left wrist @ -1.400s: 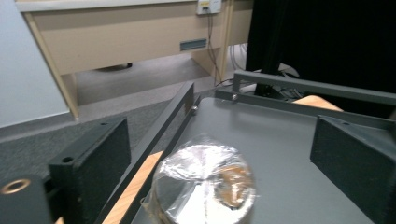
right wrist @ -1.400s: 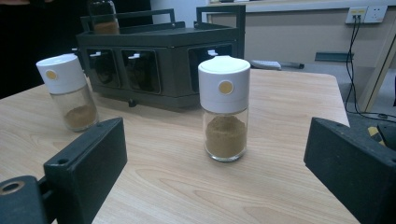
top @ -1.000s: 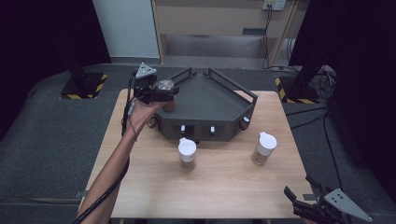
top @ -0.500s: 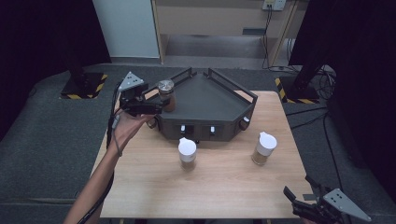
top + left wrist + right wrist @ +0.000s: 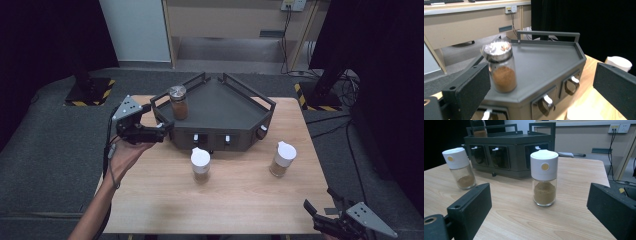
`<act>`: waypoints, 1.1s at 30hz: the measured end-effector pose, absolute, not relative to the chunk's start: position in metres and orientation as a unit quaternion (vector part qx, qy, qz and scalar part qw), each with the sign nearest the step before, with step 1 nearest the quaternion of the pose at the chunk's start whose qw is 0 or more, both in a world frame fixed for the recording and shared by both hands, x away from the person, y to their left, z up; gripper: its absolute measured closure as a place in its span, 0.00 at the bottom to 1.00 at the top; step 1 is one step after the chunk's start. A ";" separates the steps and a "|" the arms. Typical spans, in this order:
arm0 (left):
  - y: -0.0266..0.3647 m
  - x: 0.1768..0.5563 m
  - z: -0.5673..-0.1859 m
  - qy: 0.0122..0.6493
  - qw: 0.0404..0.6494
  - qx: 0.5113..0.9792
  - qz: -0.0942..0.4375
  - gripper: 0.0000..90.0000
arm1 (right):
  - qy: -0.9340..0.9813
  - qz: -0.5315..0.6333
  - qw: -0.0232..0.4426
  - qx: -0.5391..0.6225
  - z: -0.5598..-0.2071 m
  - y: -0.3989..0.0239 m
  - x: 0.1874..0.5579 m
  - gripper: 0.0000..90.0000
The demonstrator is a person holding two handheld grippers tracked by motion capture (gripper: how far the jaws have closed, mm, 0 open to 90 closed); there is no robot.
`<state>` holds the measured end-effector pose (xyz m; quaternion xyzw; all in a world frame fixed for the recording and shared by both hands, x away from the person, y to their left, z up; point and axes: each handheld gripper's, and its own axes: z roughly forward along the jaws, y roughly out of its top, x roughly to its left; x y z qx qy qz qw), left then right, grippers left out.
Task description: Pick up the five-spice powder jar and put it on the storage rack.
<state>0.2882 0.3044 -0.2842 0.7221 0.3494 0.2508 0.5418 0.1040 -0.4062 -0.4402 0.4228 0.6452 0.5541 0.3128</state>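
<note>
Beside the rack's (image 5: 220,107) left corner, the left tool (image 5: 159,131) gapes empty — silver-capped jar (image 5: 178,102) stands released on top.

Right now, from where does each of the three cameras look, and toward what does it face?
High view: above the table's near side, looking forward and down on the light wooden table; forearm and left gripper show.
Left gripper view: rides the left gripper, facing the glass jar with silver lid on the dark grey rack.
Right gripper view: rides the right gripper, facing the white-capped glass shaker.
All share the rack.
</note>
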 end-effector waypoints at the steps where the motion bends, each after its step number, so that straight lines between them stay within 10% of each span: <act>1: 0.307 0.278 -0.291 0.348 0.543 0.721 0.255 0.00 | 0.645 0.555 0.312 0.423 -0.440 -0.406 0.104 0.07; 33: 0.355 0.175 -0.401 0.347 0.554 0.716 0.246 0.00 | 0.646 0.555 0.313 0.421 -0.437 -0.406 0.099 0.06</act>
